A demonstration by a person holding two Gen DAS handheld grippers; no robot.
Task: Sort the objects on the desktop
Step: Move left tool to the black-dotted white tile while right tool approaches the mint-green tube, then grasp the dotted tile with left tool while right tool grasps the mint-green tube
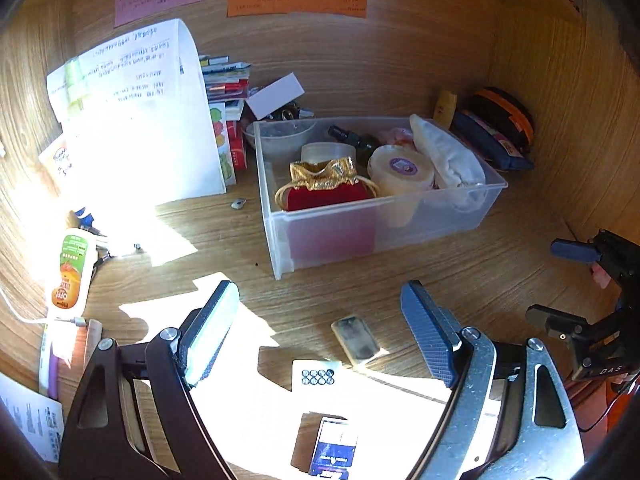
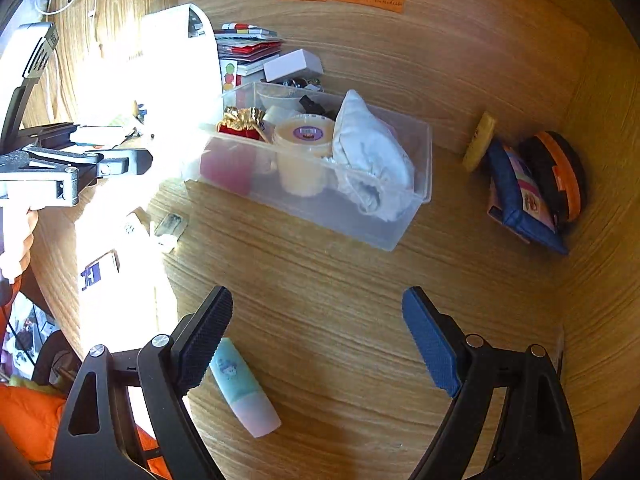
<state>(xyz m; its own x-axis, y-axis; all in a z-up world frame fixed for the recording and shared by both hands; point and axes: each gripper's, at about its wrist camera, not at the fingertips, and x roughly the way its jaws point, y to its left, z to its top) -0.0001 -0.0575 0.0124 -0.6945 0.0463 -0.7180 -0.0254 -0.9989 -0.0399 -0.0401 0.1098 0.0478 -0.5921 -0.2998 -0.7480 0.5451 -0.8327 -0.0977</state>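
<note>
A clear plastic bin (image 1: 280, 236) stands mid-desk, holding a red pouch with a gold top (image 1: 326, 188), a round lidded tub (image 1: 400, 170) and a white cloth (image 1: 448, 156). My left gripper (image 1: 320, 332) hangs open in front of it, over a small flat packet (image 1: 356, 340), a white card of button cells (image 1: 318, 376) and a little blue box (image 1: 334, 450); nothing is between its pads. My right gripper (image 2: 320, 336) is open and empty above bare wood, right of the bin (image 2: 416, 160). A pastel tube (image 2: 244, 388) lies beside its left finger.
A sunlit white sheet (image 1: 140, 120) leans against stacked booklets (image 1: 228, 80) left of the bin. A lotion tube (image 1: 72, 276) lies far left. A blue pouch (image 2: 528, 196), an orange-and-black round case (image 2: 560, 172) and a yellow item (image 2: 478, 146) rest against the right wall.
</note>
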